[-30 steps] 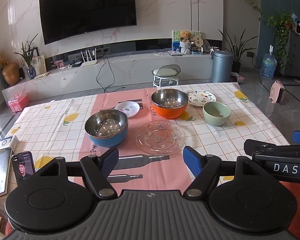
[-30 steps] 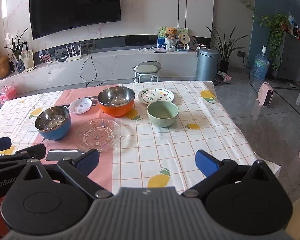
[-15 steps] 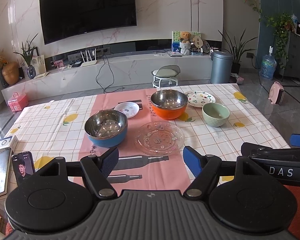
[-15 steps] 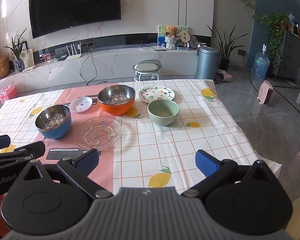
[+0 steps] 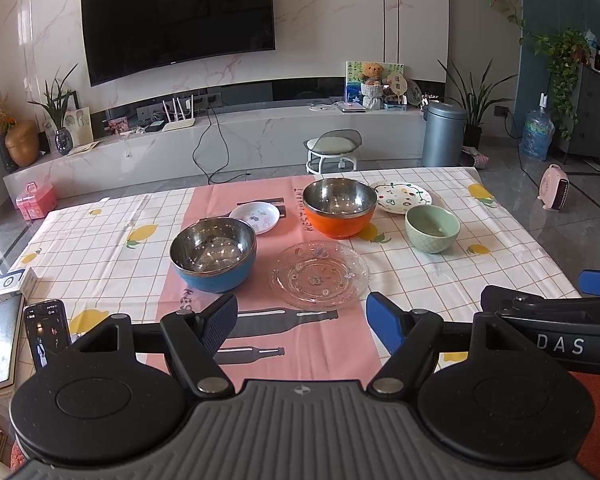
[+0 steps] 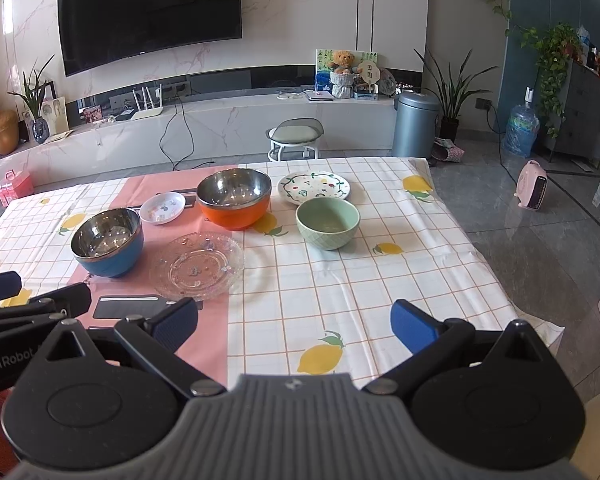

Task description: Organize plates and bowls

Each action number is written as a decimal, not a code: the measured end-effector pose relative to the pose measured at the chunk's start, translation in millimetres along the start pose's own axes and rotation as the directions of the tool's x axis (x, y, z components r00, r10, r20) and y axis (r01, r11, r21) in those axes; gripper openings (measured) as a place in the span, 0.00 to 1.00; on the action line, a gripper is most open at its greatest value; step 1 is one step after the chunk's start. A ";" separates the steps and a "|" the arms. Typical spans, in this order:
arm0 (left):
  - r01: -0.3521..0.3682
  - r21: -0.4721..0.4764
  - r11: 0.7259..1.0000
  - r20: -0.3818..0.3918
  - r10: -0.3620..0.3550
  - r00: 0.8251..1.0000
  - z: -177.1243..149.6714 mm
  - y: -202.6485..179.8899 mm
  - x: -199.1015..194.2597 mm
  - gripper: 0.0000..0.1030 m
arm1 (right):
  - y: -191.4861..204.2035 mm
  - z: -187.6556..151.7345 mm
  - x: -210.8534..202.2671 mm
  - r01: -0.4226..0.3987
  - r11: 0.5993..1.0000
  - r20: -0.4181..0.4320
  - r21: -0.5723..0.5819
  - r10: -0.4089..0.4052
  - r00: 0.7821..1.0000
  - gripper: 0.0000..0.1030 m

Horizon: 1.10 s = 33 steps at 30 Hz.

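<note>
Both tools, left tool (image 5: 300,316) and right tool (image 6: 294,322), hang wide open and empty at frame bottom over the bench (image 6: 340,280). The thin glass plate (image 5: 319,273) at frame centre could slide or chip under a shallow pinch. Beyond it, the blue bowl (image 5: 213,253), orange bowl (image 5: 339,207), green bowl (image 5: 432,228) and two small plates crowd close, inviting knocks.

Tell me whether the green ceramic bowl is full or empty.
Empty: the green ceramic bowl stands upright on the checked tablecloth, its bare inside visible.

The table (image 5: 100,248) holds bowls (image 5: 213,254), plates (image 5: 319,274), a phone (image 5: 47,330).
</note>
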State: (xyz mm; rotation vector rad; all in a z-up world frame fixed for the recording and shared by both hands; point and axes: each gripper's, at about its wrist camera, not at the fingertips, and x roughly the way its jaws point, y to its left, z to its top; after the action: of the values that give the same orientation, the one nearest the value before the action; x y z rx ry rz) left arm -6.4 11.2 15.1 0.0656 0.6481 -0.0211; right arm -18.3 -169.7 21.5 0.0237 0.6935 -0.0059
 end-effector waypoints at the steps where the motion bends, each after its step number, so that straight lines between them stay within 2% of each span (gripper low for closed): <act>1: 0.000 0.000 1.000 0.000 0.000 1.000 0.1 0.0 0.0 0.84 | 0.0 0.0 -0.2 0.000 1.000 0.001 0.000 0.000 1.000 0.98; 33: 0.007 -0.027 1.000 -0.006 -0.007 1.000 -5.5 3.7 -0.6 0.84 | 2.1 -1.8 1.6 0.002 1.000 -0.009 0.000 -0.002 1.000 0.98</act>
State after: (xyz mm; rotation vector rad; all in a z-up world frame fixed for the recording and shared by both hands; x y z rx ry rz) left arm -10.0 15.3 11.3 0.0371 0.6549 -0.0193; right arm -18.1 -167.6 19.1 0.0231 0.7021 -0.0073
